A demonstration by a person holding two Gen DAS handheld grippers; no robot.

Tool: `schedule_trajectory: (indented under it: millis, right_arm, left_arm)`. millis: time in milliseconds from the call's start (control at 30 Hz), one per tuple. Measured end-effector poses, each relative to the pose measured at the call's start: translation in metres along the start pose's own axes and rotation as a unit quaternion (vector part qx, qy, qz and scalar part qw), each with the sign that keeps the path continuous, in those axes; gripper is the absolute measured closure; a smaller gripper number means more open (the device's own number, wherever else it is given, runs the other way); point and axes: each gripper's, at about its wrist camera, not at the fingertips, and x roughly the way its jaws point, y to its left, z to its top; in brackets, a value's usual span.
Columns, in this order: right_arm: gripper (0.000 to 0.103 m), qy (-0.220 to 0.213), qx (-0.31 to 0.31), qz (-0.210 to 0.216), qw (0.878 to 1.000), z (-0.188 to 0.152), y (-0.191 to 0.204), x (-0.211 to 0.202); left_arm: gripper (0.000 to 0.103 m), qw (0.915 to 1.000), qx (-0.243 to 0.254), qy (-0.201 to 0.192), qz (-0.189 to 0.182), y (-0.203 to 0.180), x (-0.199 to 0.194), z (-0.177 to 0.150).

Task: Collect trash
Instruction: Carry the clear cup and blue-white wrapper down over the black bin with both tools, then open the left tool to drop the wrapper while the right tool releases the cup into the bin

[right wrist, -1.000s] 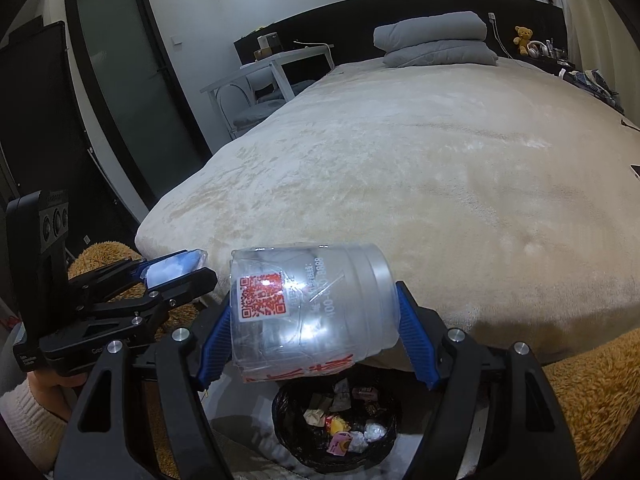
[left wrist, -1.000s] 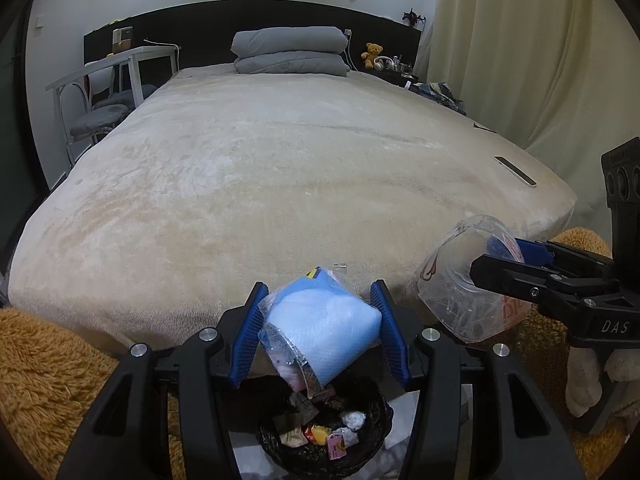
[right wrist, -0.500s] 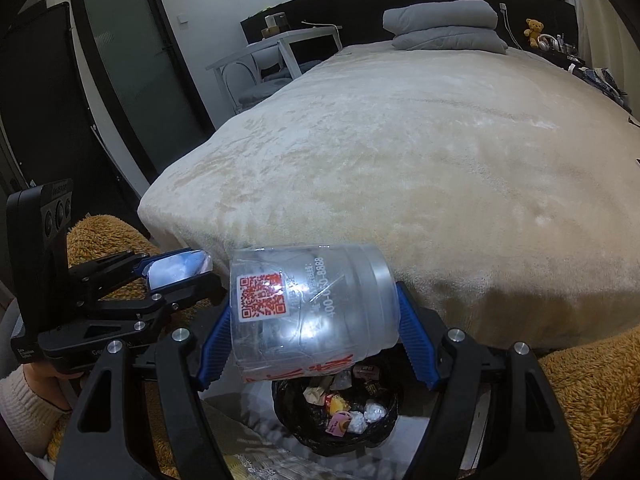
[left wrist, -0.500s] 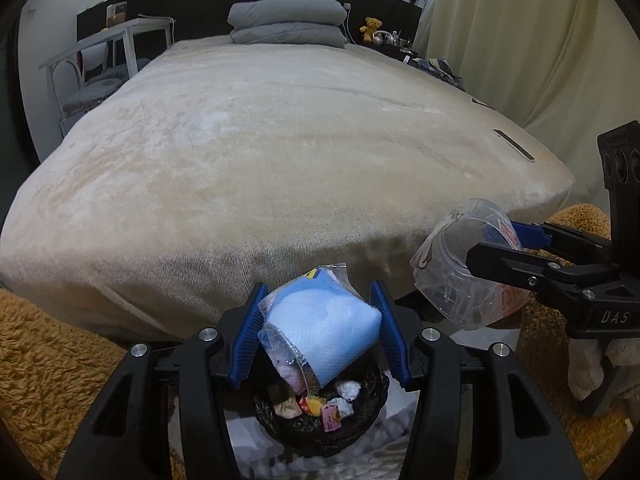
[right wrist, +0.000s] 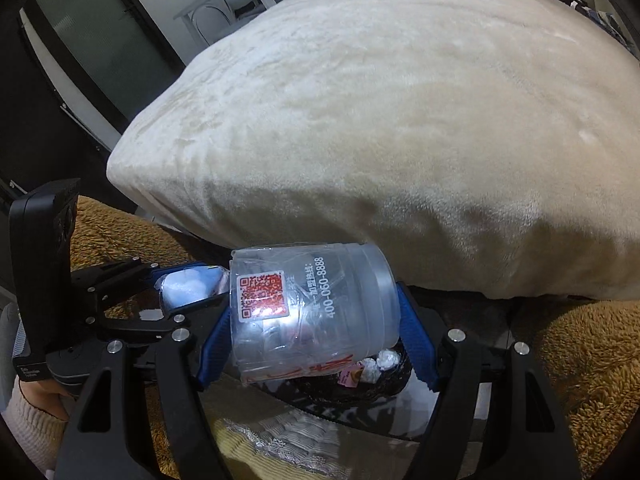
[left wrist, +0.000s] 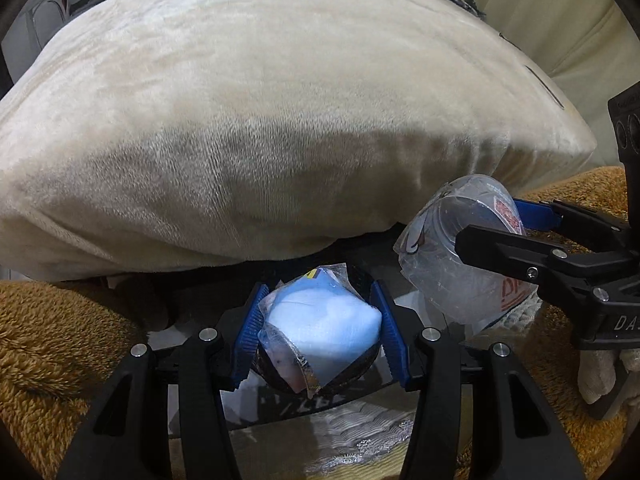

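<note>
The left hand-held gripper (left wrist: 320, 330) is clamping a crinkly clear packet of pale blue wadding (left wrist: 320, 328) between its blue pads, directly above the black-lined trash bin (right wrist: 384, 384). Beside it, the right hand-held gripper (right wrist: 316, 320) is gripping a crushed clear plastic cup with a red QR sticker (right wrist: 312, 312) sideways over the same bin. Beyond, the cream plush bed (left wrist: 280, 100) is looming. Releasing both together risks the light cup bouncing onto the shaggy brown rug (right wrist: 580, 360).
</note>
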Motion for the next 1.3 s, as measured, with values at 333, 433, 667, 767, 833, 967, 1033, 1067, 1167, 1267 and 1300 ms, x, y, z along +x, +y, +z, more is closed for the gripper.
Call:
schedule_trajectory:
  millis: [333,433,667,767,833,967,1033,1067,1167,1267,1300]
  right_arm:
    - [0.03,0.074,0.032,-0.017,0.997,-0.001,-0.01,0.042]
    - [0.03,0.095,0.035,-0.02,0.995,-0.002,-0.01,0.055]
    - [0.03,0.125,0.047,-0.025,0.991,-0.008,-0.016,0.072]
    - [0.03,0.135,0.051,-0.026,0.989,-0.01,-0.019,0.077]
    - [0.03,0.137,0.054,-0.026,0.989,-0.011,-0.021,0.079]
    - [0.03,0.143,0.056,-0.028,0.988,-0.011,-0.018,0.083]
    - [0.03,0.146,0.055,-0.03,0.987,-0.011,-0.016,0.086]
    - [0.03,0.146,0.054,-0.03,0.987,-0.011,-0.016,0.086]
    - [0.03,0.149,0.054,-0.028,0.987,-0.012,-0.017,0.089]
    - [0.029,0.152,0.052,-0.024,0.987,-0.011,-0.016,0.091]
    - [0.029,0.152,0.052,-0.023,0.987,-0.012,-0.018,0.091]
  left_arm:
    - [0.051,0.9977,-0.01,0.066,0.004,0.002,0.035,-0.001]
    - [0.051,0.9967,-0.007,0.08,0.007,0.0,0.042,-0.002]
    - [0.051,0.9948,-0.008,0.101,0.01,0.007,0.047,-0.003]
    - [0.051,0.9942,-0.007,0.107,0.009,0.007,0.049,-0.005]
    - [0.051,0.9938,-0.008,0.111,0.01,0.008,0.051,-0.007]
    - [0.051,0.9931,-0.01,0.117,0.011,0.011,0.054,-0.009]
    - [0.051,0.993,-0.01,0.117,0.011,0.01,0.053,-0.009]
    - [0.051,0.9929,-0.01,0.118,0.011,0.01,0.053,-0.009]
    - [0.05,0.9925,-0.011,0.121,0.009,0.01,0.055,-0.009]
    - [0.041,0.9921,-0.01,0.124,0.013,0.01,0.056,-0.01]
    - [0.041,0.9923,-0.011,0.123,0.012,0.011,0.055,-0.01]
